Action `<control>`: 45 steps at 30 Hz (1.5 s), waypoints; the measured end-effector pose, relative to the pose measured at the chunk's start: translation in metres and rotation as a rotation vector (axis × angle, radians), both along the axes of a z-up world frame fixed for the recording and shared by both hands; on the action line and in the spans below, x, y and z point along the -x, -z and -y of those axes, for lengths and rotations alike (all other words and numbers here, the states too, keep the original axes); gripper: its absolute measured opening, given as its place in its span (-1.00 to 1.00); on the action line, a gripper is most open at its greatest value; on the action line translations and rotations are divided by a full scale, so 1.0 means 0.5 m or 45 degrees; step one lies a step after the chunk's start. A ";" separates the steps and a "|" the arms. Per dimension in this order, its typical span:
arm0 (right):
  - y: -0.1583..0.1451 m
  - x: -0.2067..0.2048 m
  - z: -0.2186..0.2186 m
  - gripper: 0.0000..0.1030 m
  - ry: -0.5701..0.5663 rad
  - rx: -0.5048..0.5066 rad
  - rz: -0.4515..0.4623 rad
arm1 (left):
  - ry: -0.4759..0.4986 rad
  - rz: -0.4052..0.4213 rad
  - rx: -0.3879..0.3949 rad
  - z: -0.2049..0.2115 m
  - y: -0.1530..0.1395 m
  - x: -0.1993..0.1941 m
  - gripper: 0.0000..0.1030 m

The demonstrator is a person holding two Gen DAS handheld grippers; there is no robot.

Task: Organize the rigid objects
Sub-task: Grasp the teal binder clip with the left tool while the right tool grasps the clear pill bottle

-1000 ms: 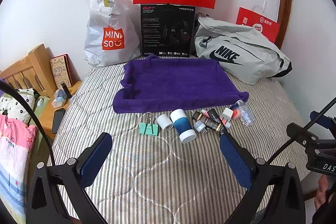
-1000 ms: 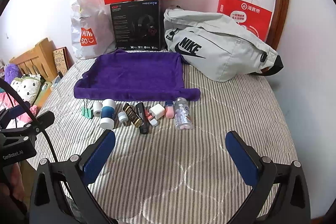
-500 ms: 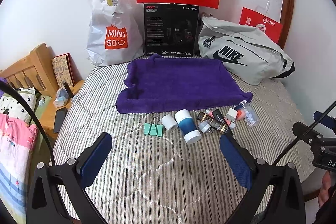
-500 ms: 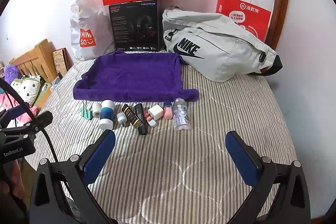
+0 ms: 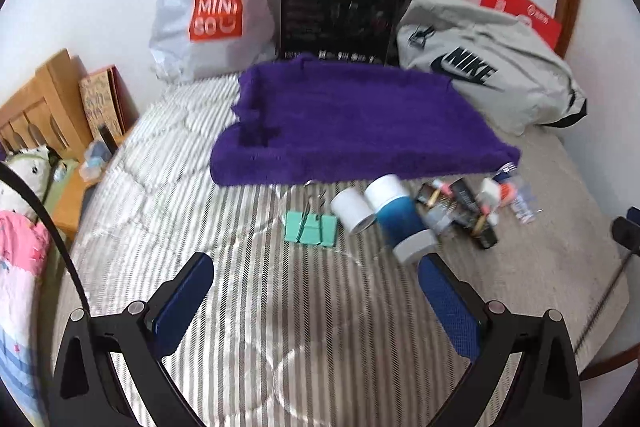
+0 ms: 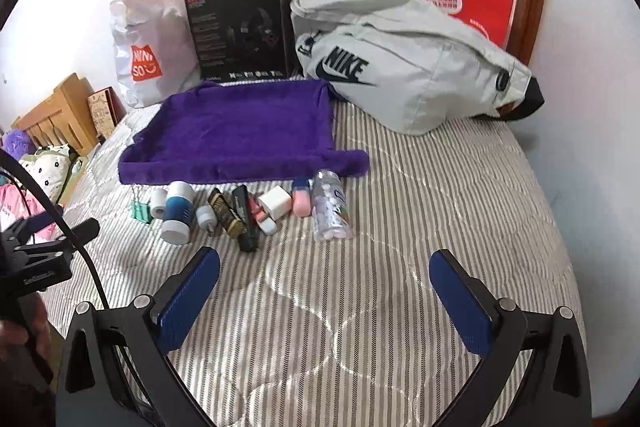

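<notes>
Both grippers are held above the striped quilt [image 6: 420, 211] with their jaws wide apart and nothing between them. By the left gripper [image 5: 316, 291] a point just before the green binder clips [image 5: 310, 229] is faced; the right gripper [image 6: 324, 287] is directed to bare quilt in front of the row of small objects. This row is laid along the near edge of the purple towel [image 6: 240, 131]. From left to right are seen the binder clips, a white roll [image 5: 352, 209], a blue and white cylinder [image 6: 177, 213], some dark tubes [image 6: 244, 217], a white charger [image 6: 275, 205], a pink case [image 6: 301, 201] and a clear bottle of white pills [image 6: 330, 211]. Behind the towel a grey Nike bag [image 6: 404, 67], a black box [image 6: 240, 31] and a white Miniso bag [image 5: 208, 3] are placed against the wall.
</notes>
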State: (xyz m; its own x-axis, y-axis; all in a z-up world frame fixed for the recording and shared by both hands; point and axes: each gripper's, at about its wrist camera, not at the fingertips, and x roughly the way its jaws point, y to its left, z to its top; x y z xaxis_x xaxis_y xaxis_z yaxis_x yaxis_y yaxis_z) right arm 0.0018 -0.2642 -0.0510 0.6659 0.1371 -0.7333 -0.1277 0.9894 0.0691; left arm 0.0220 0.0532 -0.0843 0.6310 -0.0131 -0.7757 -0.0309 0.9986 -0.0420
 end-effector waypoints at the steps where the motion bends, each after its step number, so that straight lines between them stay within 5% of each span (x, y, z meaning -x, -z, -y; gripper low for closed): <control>1: 0.008 -0.005 0.003 0.99 0.004 -0.007 -0.013 | -0.001 -0.013 0.002 -0.004 0.013 -0.007 0.99; 8: 0.059 -0.036 0.010 0.99 0.006 0.019 -0.074 | 0.001 -0.083 -0.061 -0.024 0.098 -0.072 0.98; 15: 0.106 -0.062 0.010 0.99 0.004 0.063 -0.128 | 0.070 -0.063 -0.059 -0.021 0.117 -0.102 0.90; 27: 0.141 -0.105 0.014 0.99 0.019 0.089 -0.189 | 0.129 -0.061 -0.046 -0.022 0.125 -0.132 0.36; 32: 0.149 -0.120 0.013 0.99 0.017 0.060 -0.210 | 0.103 -0.047 -0.048 -0.020 0.118 -0.123 -0.24; 38: 0.142 -0.137 0.004 0.99 -0.023 0.067 -0.172 | 0.086 -0.049 0.040 -0.050 0.116 -0.101 -0.24; 45: 0.160 -0.196 -0.001 0.84 -0.079 0.086 -0.174 | 0.081 -0.047 -0.024 -0.032 0.119 -0.097 -0.24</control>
State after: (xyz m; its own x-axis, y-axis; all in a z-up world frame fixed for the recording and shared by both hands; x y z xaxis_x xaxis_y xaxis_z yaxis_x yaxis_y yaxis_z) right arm 0.0999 -0.2636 -0.1308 0.5510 0.1223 -0.8255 -0.1829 0.9828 0.0236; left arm 0.0706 0.0693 -0.1440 0.6005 -0.0372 -0.7987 0.0316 0.9992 -0.0228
